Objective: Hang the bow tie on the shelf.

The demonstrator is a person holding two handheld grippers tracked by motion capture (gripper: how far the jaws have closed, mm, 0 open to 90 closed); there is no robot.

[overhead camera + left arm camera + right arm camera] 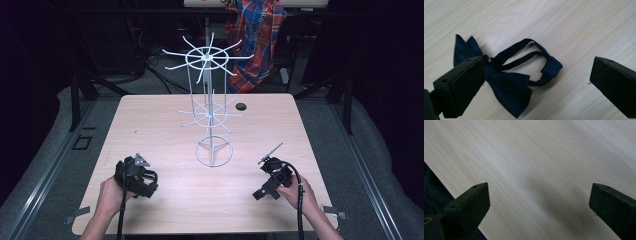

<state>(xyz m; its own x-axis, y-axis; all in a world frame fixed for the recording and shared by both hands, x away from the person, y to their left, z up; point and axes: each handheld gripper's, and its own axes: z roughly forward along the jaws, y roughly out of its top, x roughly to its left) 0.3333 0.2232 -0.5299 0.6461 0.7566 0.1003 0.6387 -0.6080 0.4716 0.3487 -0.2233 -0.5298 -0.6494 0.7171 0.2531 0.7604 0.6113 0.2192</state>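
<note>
A: Nearest us in the left gripper view: the left gripper [536,82], jaws wide apart, nothing btwn them gripped. Right under it we see a navy bow tie [506,86] lying flat on the wooden table [574,22].

B: Agreed. One jaw overlaps the tie's wing in that view; whether it touches the fabric, we can't tell. The strap loop lies on the wood btwn the jaws.

A: Landmark = the white wire rack [210,107], upright at mid-table. In the high view the left gripper [136,175] sits on the near-left side of the rack, well apart from it, held by the left hand [111,196].

B: And the right gripper [272,177] is near-right of the rack, also well apart, in the right hand [299,196]. In the right gripper view we see the right gripper [539,205] w/ jaws spread wide over bare wood, holding nothing.

A: Behind the rack, past the table's far edge, a red-blue plaid cloth [256,35] hangs.

B: Small dark hole [241,106] in the tabletop just right of the rack.
</note>
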